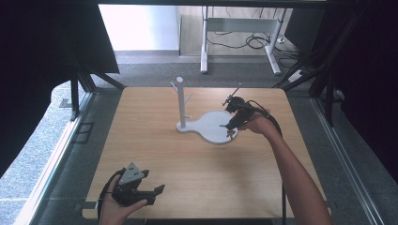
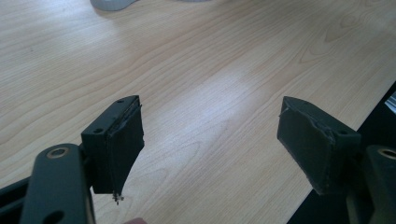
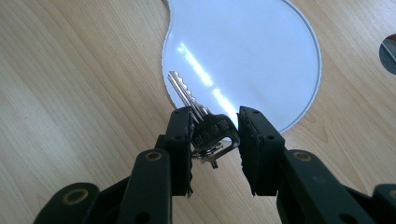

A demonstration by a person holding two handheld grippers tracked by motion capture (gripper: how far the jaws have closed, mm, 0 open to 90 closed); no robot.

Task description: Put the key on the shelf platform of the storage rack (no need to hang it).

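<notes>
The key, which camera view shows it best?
The right gripper view: the key sits close up between the right gripper jaws, teeth visible. The high view gives a tiny glint; the left gripper view looks at bare table.

In the right gripper view the key's (image 3: 196, 105) dark head sits half buried between the tongs (image 3: 215, 135), and whatever dangles under it is too tangled to name. The white base plate (image 3: 261, 56) runs off the top edge. From the high view the key (image 1: 229, 133) is a mere speck. In the left gripper view a white shape (image 2: 109, 3) is clipped at the top edge.
</notes>
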